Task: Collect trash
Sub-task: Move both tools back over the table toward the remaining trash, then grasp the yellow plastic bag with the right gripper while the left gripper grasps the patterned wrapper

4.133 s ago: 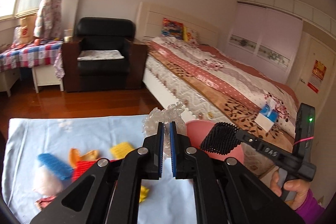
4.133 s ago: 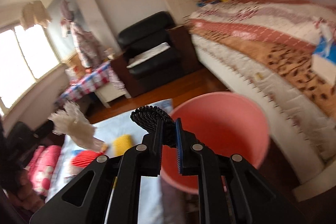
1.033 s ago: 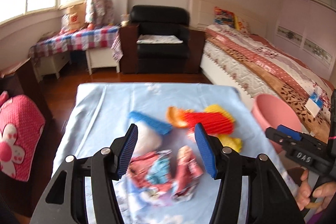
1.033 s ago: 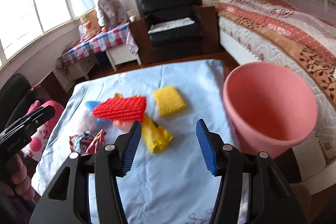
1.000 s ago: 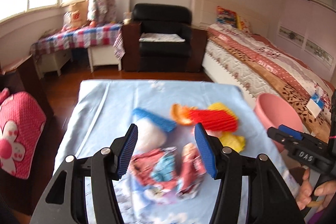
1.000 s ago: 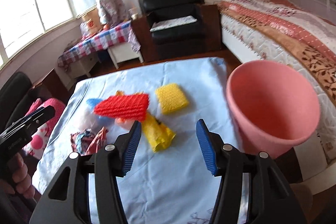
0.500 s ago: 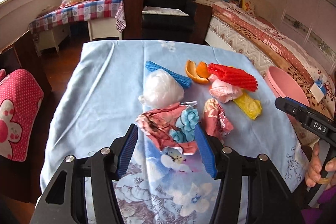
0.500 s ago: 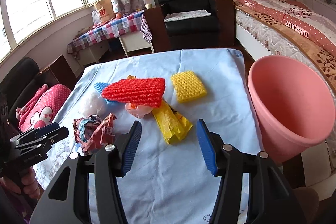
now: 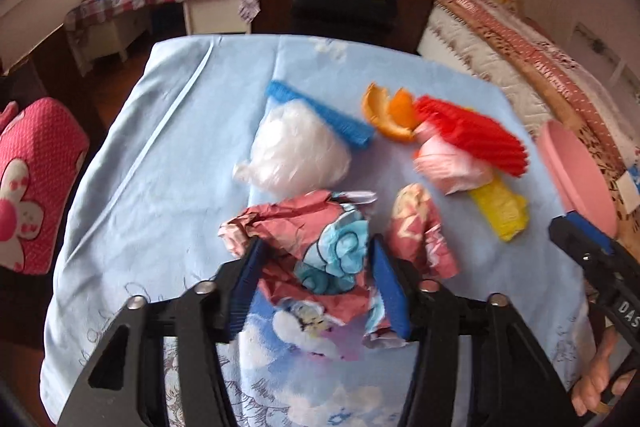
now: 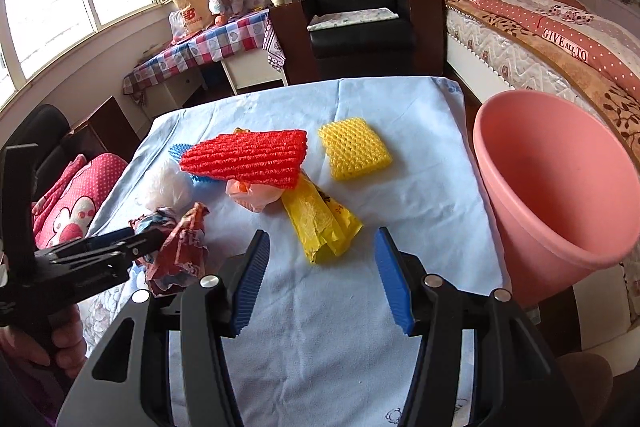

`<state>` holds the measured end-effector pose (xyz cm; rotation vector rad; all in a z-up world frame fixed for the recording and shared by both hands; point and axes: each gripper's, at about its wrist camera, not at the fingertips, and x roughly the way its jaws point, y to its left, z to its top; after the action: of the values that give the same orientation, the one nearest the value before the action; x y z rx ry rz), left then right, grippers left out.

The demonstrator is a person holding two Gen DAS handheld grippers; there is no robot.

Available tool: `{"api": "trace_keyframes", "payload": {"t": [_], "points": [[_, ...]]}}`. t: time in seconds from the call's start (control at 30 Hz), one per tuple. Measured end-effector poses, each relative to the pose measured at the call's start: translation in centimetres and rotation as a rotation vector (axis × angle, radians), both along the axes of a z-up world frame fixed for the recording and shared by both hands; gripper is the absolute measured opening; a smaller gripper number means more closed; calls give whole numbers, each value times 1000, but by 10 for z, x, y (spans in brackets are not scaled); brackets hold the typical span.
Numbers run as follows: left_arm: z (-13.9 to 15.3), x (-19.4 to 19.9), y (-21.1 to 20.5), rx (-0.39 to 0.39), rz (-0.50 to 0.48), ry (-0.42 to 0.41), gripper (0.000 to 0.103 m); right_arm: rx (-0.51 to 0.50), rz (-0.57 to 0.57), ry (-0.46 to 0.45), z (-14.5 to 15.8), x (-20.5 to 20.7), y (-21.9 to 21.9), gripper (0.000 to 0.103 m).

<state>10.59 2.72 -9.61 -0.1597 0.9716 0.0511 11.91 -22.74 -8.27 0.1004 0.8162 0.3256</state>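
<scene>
Left gripper (image 9: 316, 281), jaws open, straddles the crumpled wrapper (image 9: 320, 259) on the blue cloth (image 9: 168, 155); right gripper (image 10: 322, 277), jaws open, hangs empty beside the pink bucket (image 10: 560, 187).

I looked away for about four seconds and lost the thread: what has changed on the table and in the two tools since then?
Both tools let go: the left tool, then shut on clear plastic, and the right tool, then shut on black foam netting at the pink bucket, are open. The left has come down around the crumpled pink-and-blue wrapper; the right hangs near the yellow bag. The table trash lies as before.
</scene>
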Motion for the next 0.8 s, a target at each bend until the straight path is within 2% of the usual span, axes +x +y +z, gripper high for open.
{"api": "trace_keyframes", "payload": {"t": [0.07,0.1,0.17,0.37,0.63,0.7,0.73,0.77,0.8], "points": [[-1,-3,6,-17,3,-9,35,-6,5,5,-1,4,0,55],[0,-5,9,-22,8,-14,33,-7,9,9,-2,6,1,55],[1,-7,12,-22,9,-22,5,-9,19,13,-3,9,3,55],[3,-18,25,-51,18,-32,4,-60,65,11,-5,21,12,55],[22,-36,33,-63,16,-93,4,-112,102,53,-20,39,24,54],[29,-41,34,-64,12,-109,4,-109,100,75,-24,40,24,37],[31,-43,34,-64,11,-114,4,-113,98,89,-26,41,24,23],[33,-44,34,-65,9,-120,4,-112,98,107,-28,41,23,15],[36,-46,33,-66,5,-128,4,-101,101,114,-29,40,21,14]]}}
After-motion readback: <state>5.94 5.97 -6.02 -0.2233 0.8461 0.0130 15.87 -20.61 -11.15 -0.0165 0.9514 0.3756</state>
